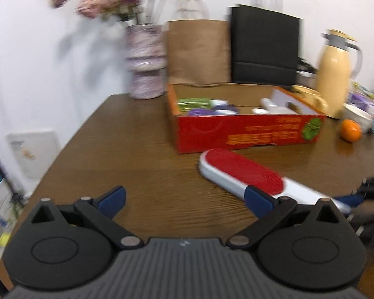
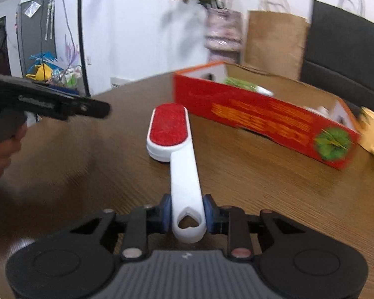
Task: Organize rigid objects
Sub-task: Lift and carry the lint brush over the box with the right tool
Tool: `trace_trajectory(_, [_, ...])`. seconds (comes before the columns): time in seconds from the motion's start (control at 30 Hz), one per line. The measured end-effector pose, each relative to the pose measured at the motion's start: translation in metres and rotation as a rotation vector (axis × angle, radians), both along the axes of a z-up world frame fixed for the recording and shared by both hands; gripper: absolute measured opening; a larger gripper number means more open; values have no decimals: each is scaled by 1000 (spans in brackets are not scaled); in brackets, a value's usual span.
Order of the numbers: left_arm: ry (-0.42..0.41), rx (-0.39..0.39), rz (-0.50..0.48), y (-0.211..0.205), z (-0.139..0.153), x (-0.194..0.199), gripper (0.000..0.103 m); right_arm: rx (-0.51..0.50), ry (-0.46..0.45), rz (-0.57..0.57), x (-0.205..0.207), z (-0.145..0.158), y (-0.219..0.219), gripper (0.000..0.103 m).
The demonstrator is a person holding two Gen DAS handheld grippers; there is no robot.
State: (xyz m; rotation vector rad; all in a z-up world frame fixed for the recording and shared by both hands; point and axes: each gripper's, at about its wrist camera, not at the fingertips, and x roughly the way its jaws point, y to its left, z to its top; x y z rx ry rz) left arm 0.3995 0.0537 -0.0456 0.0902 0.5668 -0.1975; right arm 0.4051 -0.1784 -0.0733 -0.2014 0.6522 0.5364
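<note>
A white lint brush (image 2: 180, 149) with a red pad lies on the brown table, its handle pointing toward the right wrist camera. My right gripper (image 2: 187, 214) is shut on the end of that handle, with a blue pad pressed against each side. In the left wrist view the lint brush (image 1: 246, 174) lies ahead and to the right. My left gripper (image 1: 184, 199) stands open and empty, its right fingertip close to the brush's side. The red cardboard box (image 1: 246, 130) sits behind the brush and holds several items.
Behind the box stand a brown paper bag (image 1: 199, 49), a black bag (image 1: 265, 47), a flower vase (image 1: 145, 62) and a cream jug (image 1: 334, 72). An orange (image 1: 350, 130) and a bowl (image 1: 357, 117) lie at the right. The table's left edge (image 1: 69, 147) drops off.
</note>
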Motion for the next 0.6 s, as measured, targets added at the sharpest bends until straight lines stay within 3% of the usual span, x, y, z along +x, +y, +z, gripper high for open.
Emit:
trace_trajectory(0.13, [-9,54,-242,-26,-6,13,103,-24,-8,54,0,4,-55,25])
trace_trajectory(0.23, [-51,112,-385,-43,-8,17,103,-50,-47,182,-8,8,-72,25])
trace_trajectory(0.37, [-75,73,-647,-48,-6,15,103,-71,-37,392,-12,5,-79,25])
trace_trajectory(0.5, [38,119,-851,-55,-14,23,103,-63,-33,458,2,3,-93,25])
trace_trajectory(0.6, [48,195,-918,-60,-20,28,103,-28,-30,538,12,4,-101,25])
